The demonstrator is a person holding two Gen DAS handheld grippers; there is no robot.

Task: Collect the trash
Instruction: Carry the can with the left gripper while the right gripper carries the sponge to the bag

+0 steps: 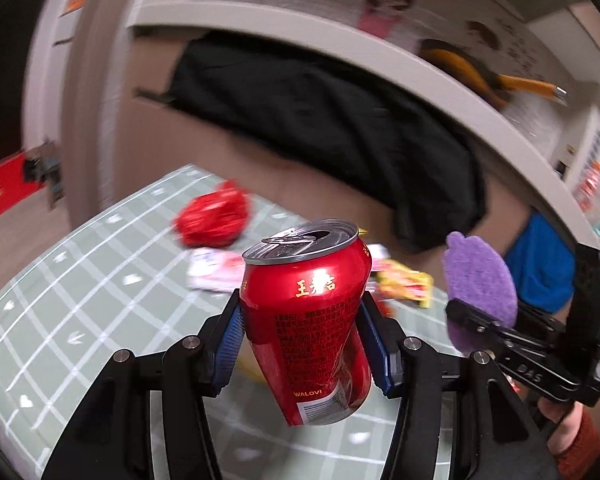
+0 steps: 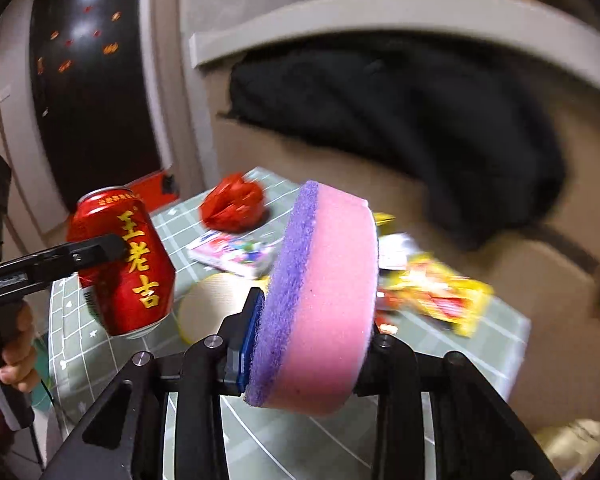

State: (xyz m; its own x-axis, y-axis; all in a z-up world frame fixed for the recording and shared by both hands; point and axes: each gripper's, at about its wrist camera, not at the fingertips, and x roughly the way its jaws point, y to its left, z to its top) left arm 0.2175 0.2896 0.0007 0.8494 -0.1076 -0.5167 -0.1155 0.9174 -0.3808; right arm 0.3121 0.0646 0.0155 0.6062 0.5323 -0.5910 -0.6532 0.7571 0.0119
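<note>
- The counter [image 1: 80, 300], under a pale green checked cloth, carries the rubbish not yet gathered; it fills the lower half of both wrist views, with a dark garment draped behind it at 12 o'clock.
- A crumpled red wrapper [image 1: 212, 216] lies at 11 o'clock from the can in the left wrist view. A flat white and pink packet [image 2: 236, 254] lies near it. A yellow snack packet [image 2: 436, 296] lies at 3 o'clock of the sponge in the right wrist view. All three rest on the cloth, apart from both tools.
- The left tool [image 1: 300, 332] is clamped on a red drink can [image 1: 308, 320] with its tab already opened. Blue pads press the can's two sides at mid-height, and it tilts slightly, clear of the cloth. Gripping the middle probably keeps it from swinging while it is carried.
- The right tool [image 2: 312, 320] is closed on a round sponge [image 2: 320, 300], pink foam with a purple scouring face, held on edge between the pads. The sponge is also lifted off the counter.
- Both tools angle downward over the counter, side by side, the right one at 3 o'clock of the left.
- A hand [image 2: 14, 356] grips the left tool's handle at 8 o'clock in the right wrist view.
</note>
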